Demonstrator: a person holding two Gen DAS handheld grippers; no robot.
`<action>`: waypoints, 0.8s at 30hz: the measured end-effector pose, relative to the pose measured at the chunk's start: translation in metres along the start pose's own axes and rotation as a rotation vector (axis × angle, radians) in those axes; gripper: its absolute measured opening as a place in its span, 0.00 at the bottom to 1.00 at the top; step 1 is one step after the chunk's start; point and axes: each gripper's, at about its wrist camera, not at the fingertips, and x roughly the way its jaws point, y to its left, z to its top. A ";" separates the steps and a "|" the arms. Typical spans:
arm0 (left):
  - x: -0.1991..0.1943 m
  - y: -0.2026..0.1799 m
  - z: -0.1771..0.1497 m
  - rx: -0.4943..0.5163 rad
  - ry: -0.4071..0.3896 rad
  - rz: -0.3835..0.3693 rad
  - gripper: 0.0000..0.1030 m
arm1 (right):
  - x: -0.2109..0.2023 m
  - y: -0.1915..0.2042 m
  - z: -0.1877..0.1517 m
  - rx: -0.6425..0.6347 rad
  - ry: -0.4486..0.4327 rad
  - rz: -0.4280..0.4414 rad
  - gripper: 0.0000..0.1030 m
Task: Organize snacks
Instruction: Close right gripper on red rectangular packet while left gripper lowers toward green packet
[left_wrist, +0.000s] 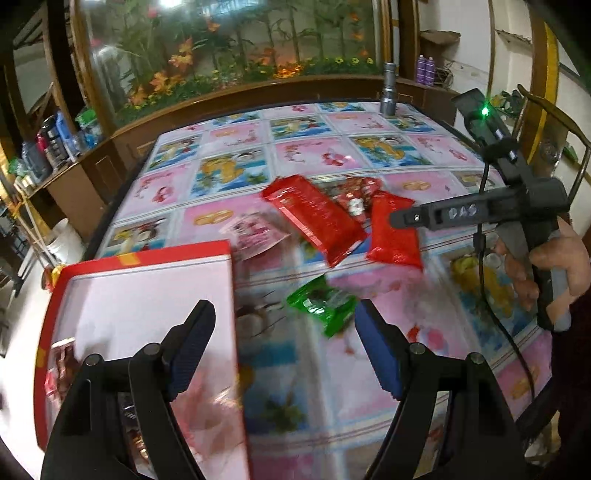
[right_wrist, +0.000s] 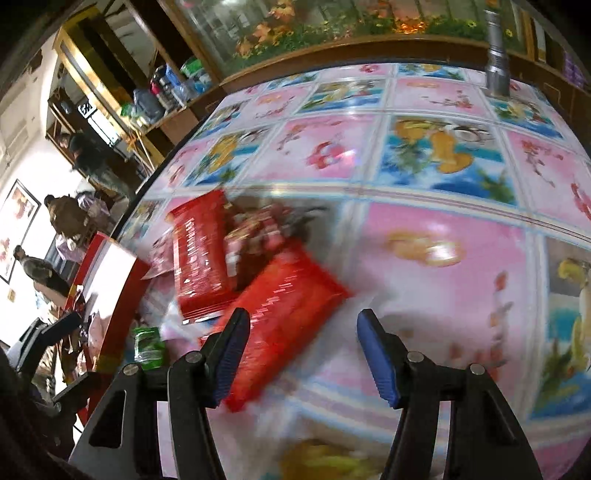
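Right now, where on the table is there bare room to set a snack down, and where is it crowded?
Free: the far stretch of the patterned tablecloth between the red packets and the upright silver flashlight, and the near strip in front of the green snack packet. The red-rimmed open box floor is mostly bare. Crowded: the middle, where the long red snack packets overlap.

Black-framed left claw (left_wrist: 284, 347) and right claw (right_wrist: 303, 354), blue ribbed pads, silver pivot screws.
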 end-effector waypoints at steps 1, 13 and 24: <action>0.000 0.002 -0.001 0.001 0.003 0.001 0.76 | 0.006 0.010 -0.001 -0.010 0.009 -0.045 0.60; 0.027 -0.019 0.016 -0.013 0.121 -0.135 0.76 | 0.008 0.025 -0.004 -0.092 -0.045 -0.181 0.69; 0.073 -0.031 0.014 -0.125 0.233 -0.055 0.76 | -0.015 -0.056 0.006 0.195 -0.021 -0.147 0.70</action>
